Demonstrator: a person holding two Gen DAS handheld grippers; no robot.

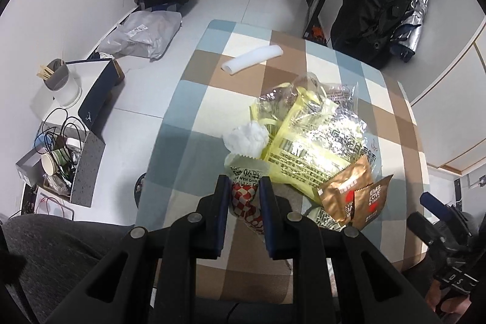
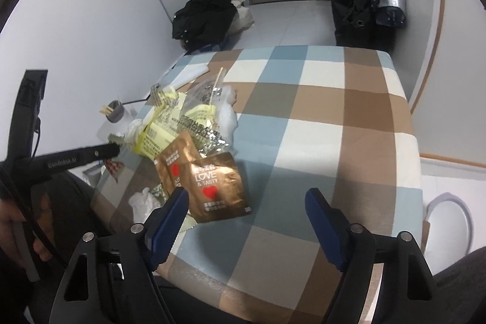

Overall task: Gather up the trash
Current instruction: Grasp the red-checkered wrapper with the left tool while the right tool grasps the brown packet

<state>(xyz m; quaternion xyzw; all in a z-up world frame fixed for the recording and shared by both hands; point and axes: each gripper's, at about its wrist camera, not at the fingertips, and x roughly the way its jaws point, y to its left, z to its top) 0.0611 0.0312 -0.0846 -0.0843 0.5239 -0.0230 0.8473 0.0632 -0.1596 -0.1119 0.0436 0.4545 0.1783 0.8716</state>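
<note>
Left gripper (image 1: 244,187): jaws narrow, clamped on red-checked paper wrapper (image 1: 247,202) at near edge of checkered table (image 2: 349,117). Right gripper (image 2: 247,202): jaws wide, nothing gripped, poised just beside brown LOVE & TASTY sachet (image 2: 217,187). Yellow-and-clear wrappers (image 1: 306,138) and crumpled white tissue (image 1: 246,138) piled beyond. White roll (image 1: 252,58) lies apart, farther back.

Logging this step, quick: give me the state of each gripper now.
Left gripper: shut on the red-and-white checkered wrapper.
Right gripper: open, holding nothing, just over the brown LOVE & TASTY sachet.
</note>
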